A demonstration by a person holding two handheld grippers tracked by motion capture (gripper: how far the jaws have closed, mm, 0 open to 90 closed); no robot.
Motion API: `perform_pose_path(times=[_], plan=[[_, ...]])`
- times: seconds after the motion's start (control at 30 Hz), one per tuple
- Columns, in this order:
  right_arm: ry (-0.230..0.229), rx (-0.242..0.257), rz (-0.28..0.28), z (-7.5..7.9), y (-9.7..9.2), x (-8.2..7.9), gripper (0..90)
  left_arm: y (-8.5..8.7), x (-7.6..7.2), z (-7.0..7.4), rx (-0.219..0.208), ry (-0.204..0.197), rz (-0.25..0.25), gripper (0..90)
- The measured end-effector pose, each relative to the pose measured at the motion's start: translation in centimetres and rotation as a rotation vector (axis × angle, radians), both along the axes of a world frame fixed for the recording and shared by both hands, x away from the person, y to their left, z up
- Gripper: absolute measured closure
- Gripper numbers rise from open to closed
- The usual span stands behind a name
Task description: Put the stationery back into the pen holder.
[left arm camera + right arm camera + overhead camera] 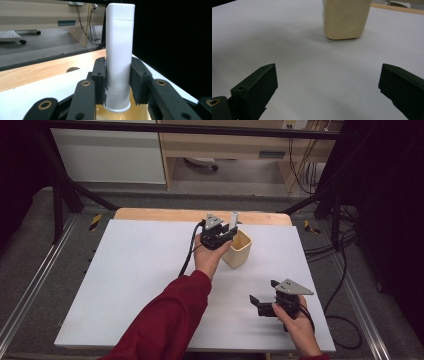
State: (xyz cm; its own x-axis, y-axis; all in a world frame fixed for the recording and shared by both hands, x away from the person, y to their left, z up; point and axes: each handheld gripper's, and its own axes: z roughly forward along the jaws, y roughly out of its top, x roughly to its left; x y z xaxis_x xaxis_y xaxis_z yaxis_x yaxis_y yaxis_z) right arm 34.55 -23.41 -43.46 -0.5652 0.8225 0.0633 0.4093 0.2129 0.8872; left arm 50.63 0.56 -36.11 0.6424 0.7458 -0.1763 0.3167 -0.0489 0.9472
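A tall white bottle [119,55] stands upright between the pads of my left gripper [118,80], which is shut on it. Its base hangs over the mouth of a cream cup [117,115]. From above, the left gripper [226,231] holds the white bottle [233,217] at the near left rim of the cream cup [239,251] on the white board [130,270]. My right gripper [263,297] rests low near the front right of the board, jaws wide open with nothing between them. Ahead of the right gripper [327,90] stands the cream cup [345,18].
The white board lies on a wooden table [150,214] whose far edge shows. Black cables [340,270] trail off the right side. A dark frame [65,185] and a cabinet [110,155] stand beyond the table.
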Motion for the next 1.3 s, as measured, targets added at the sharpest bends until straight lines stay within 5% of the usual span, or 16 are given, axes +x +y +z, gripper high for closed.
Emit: perform_pose_path(times=[0.97, 1.3], plan=[[0.000, -0.003, 0.007, -0.1, 0.0, 0.0, 2.8, -2.2, 0.0, -1.6, 0.014, 0.026, -0.040, 68.2], [0.003, -0.004, 0.009, -0.1, 0.0, 0.1, 2.8, -2.5, -0.1, -2.0, 0.069, 0.040, -0.058, 67.8]])
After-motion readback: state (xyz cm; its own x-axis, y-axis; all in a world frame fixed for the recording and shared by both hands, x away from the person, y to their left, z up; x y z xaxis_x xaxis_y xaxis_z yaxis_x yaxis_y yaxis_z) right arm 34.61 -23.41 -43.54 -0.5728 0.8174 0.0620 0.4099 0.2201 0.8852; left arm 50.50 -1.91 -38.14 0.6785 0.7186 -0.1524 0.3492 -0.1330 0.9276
